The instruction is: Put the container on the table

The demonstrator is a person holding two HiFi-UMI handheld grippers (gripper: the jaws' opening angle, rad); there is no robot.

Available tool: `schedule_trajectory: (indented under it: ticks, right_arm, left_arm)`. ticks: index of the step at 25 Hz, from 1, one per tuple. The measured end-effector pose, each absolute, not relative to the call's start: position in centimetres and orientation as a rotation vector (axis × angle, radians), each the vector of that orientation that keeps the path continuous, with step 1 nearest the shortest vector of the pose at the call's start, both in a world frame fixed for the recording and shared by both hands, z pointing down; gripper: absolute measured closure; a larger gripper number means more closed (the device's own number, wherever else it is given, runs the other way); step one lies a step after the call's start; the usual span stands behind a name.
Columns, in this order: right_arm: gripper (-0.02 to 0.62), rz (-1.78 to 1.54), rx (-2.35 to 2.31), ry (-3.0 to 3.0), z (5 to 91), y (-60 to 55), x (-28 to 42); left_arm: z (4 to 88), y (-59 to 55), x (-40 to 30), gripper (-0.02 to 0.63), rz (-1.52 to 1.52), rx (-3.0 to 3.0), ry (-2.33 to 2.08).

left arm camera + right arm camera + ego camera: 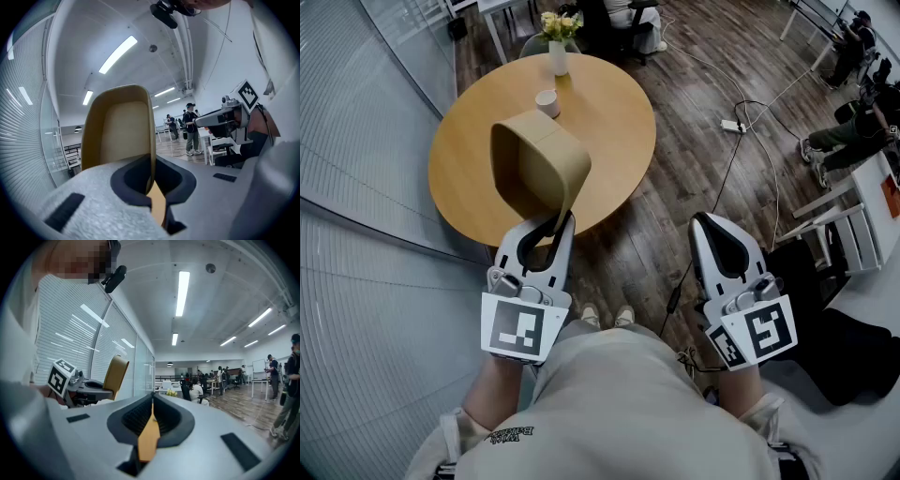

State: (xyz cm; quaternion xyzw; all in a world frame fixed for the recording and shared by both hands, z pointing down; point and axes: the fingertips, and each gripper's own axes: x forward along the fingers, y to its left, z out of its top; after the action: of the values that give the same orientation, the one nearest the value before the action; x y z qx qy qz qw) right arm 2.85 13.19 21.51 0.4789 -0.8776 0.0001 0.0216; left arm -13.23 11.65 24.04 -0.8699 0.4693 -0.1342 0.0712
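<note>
The tan container [534,164] is gripped by its wall in the fingers of the left gripper [561,223], raised just beyond them over the tabletop [609,122] and not yet set down; the right gripper [706,225] is closed on nothing.

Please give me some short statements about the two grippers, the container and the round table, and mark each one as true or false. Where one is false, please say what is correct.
1. The left gripper is shut on the edge of the tan container. True.
2. The container rests on the round wooden table. False: the left gripper holds it up, tilted, above the near side of the table.
3. The right gripper holds the cup. False: its fingers are together with nothing between them, and the cup stands on the table.
4. A white vase with yellow flowers stands at the far side of the table, near the cup. True.
</note>
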Motion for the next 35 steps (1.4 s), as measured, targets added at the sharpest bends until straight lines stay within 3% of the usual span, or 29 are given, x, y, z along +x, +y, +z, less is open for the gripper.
schedule_trajectory:
  ticks: [35]
  right_arm:
    - [0.561, 0.017, 1.475, -2.685, 23.2, 12.3, 4.0]
  left_arm:
    - [24.7, 10.6, -11.5, 0.584, -0.44, -2.633, 1.376]
